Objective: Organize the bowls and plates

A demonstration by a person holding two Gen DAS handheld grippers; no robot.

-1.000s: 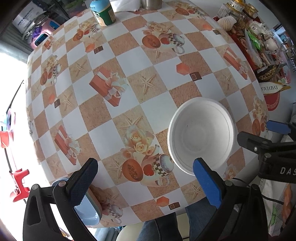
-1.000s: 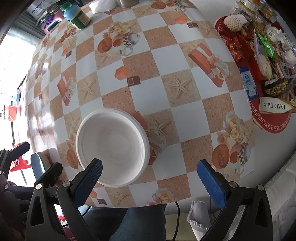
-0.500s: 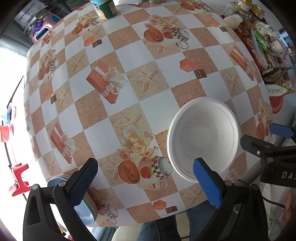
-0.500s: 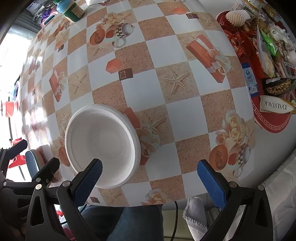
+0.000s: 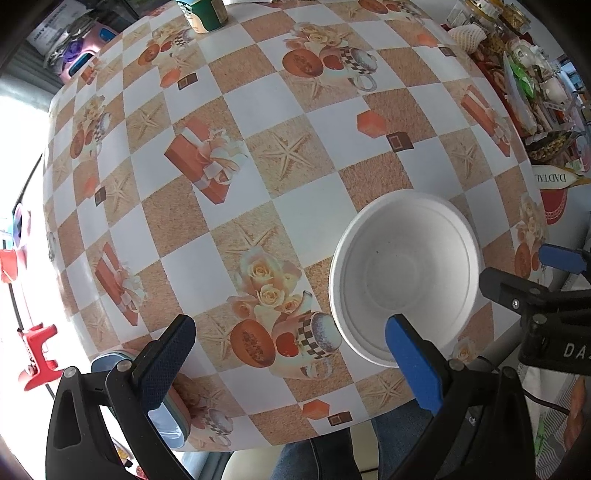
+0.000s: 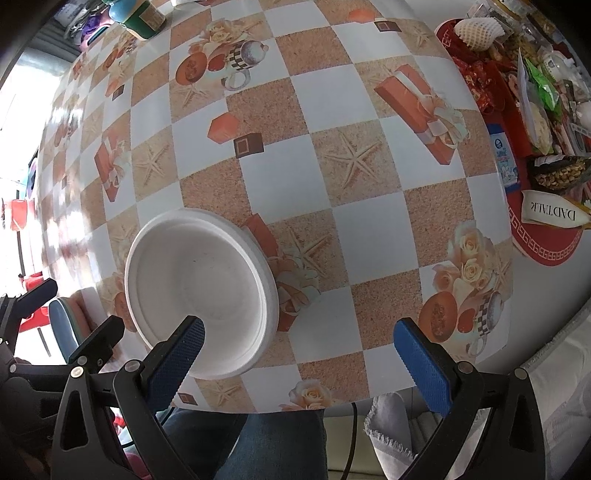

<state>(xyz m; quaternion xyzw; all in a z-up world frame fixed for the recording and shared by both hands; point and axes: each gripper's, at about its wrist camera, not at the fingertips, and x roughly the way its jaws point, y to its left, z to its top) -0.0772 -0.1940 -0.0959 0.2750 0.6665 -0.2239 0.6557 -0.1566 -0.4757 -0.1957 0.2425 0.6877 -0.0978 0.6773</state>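
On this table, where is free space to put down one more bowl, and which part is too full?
Free: the wide middle of the tablecloth, between the white bowl near the front edge and the green jar at the far side. Also the front patch right of the bowl. Crowded: the right edge, with snack packets on the red mat.

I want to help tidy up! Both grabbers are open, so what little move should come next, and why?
Probably bring the right gripper a little to its left and down, so its fingers straddle the rim of the white bowl. The bowl sits empty near the table edge, nothing holds it, and the left gripper is open too, beside a stack of plates.
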